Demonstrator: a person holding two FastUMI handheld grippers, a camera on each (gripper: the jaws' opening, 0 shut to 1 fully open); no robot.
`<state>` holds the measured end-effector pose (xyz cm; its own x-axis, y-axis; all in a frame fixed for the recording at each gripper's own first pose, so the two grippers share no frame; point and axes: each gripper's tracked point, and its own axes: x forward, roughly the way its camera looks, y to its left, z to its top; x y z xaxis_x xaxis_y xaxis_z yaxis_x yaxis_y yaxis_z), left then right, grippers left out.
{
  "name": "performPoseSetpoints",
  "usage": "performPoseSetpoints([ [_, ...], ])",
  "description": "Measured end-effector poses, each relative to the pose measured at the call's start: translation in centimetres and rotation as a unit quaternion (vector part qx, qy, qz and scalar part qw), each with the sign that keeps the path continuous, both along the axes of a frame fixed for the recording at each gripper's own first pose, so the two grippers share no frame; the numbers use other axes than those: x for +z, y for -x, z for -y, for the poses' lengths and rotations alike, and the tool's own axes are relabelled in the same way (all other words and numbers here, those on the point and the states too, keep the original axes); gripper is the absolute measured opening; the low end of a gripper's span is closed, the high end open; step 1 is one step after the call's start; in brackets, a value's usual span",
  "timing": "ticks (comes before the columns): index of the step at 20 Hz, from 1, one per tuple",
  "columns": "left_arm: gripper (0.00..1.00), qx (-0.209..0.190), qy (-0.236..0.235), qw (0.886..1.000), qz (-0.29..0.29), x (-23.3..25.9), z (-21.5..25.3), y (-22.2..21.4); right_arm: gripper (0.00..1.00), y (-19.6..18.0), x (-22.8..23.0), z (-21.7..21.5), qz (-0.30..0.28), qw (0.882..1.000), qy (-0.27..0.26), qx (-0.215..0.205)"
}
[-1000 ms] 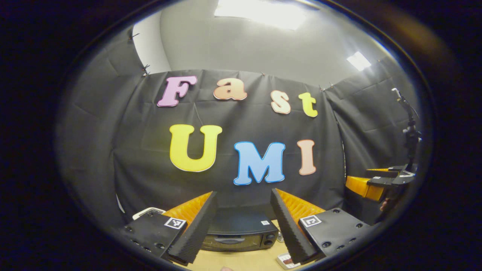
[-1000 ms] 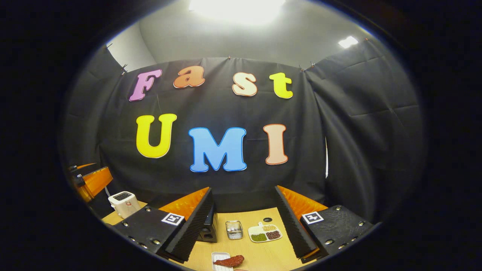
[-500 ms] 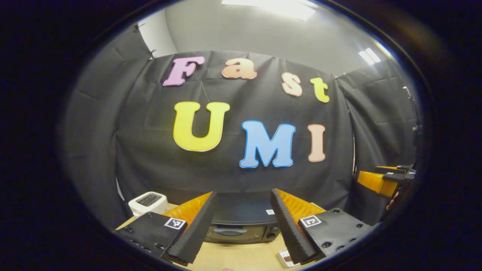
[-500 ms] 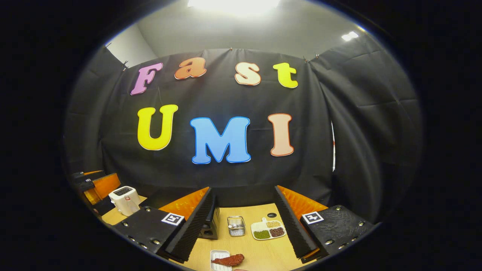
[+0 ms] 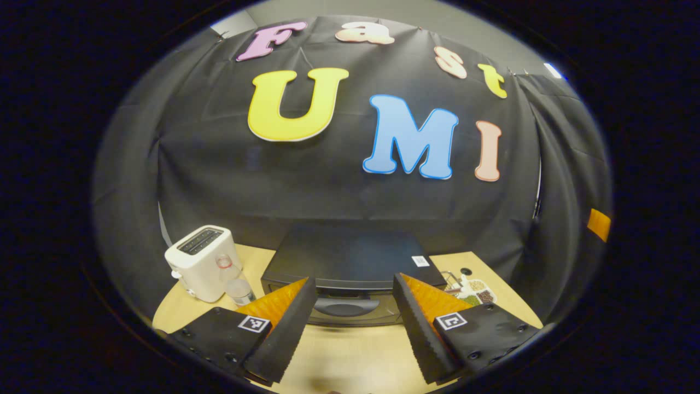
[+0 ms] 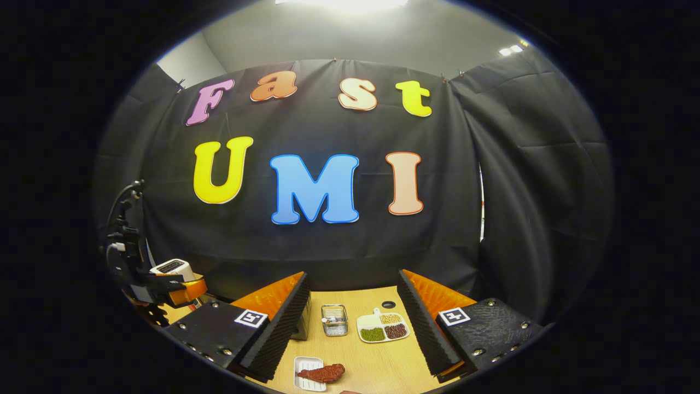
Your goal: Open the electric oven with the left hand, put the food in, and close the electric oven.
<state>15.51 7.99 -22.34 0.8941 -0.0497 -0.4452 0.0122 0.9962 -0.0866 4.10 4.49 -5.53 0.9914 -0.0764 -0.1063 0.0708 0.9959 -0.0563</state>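
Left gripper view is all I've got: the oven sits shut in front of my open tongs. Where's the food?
Observer: The right gripper view has it. A reddish piece of food lies on a small white tray on the table, close to the near edge.
Operator: Is the right gripper holding anything?
Observer: No. The right gripper has its tongs open and empty, and the food lies low between them in that view, untouched.
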Motion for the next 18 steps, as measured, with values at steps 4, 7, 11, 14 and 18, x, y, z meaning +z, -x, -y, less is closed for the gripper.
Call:
performPoseSetpoints([
  [4,0.98,-0.004,-0.01,0.999,-0.038,-4.3,0.0,-2.7,0.98,0.0,-0.6,0.4,-0.009,1.0,0.01,-0.005],
  [7,0.95,-0.01,-0.021,0.998,-0.064,-7.1,0.0,-4.3,0.98,0.1,-0.6,0.9,-0.01,1.0,0.019,-0.012],
  [11,0.95,-0.013,-0.044,0.995,-0.083,-9.8,-0.2,-5.5,0.98,0.2,-0.8,1.6,-0.014,0.999,0.022,-0.024],
  [14,0.95,-0.016,-0.058,0.995,-0.084,-10.5,-0.2,-6.2,0.98,0.0,-0.8,1.5,-0.018,0.999,0.022,-0.026],
  [18,0.98,-0.011,-0.068,0.994,-0.085,-10.5,-0.1,-6.3,0.98,-0.2,-0.7,1.0,-0.016,0.999,0.025,-0.021],
])
